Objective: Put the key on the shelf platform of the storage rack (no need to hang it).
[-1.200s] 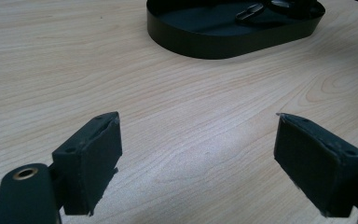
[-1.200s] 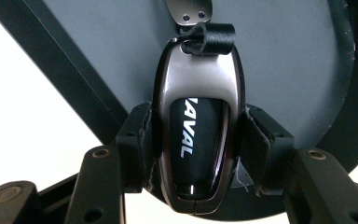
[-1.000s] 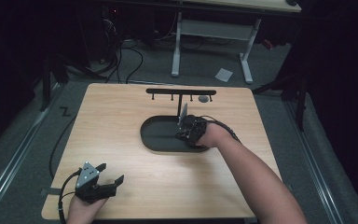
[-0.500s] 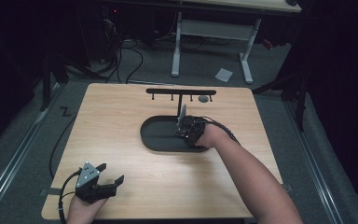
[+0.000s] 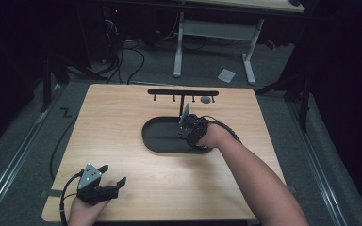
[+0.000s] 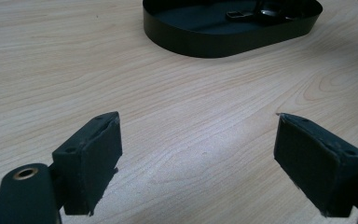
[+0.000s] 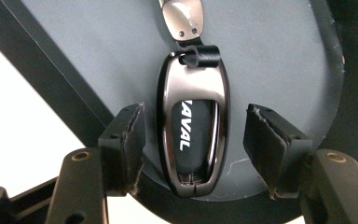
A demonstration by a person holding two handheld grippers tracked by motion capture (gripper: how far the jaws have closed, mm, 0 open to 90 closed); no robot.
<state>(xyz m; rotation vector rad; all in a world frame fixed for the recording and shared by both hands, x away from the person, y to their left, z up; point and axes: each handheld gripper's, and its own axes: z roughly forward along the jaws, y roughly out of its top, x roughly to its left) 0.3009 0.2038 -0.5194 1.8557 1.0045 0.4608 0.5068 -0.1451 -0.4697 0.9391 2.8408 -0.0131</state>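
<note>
We are straddling the key fob [image 7: 193, 123], lying in the black tray [image 5: 158, 136], with the right gripper [image 7: 193, 140] spread wide, the fob's long axis running between the jaws; our left gripper [image 6: 209, 158] is gaping idle, well apart.

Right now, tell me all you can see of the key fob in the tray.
The key fob is a long, rounded oval with a shiny dark-chrome frame around a black centre printed with white letters reading "AVAL". A black strap loop at its top joins a metal tab. It lies flat on the floor of the black oval tray, near the rim. The right claw is open, one jaw on either side of the fob, not touching it.
</note>
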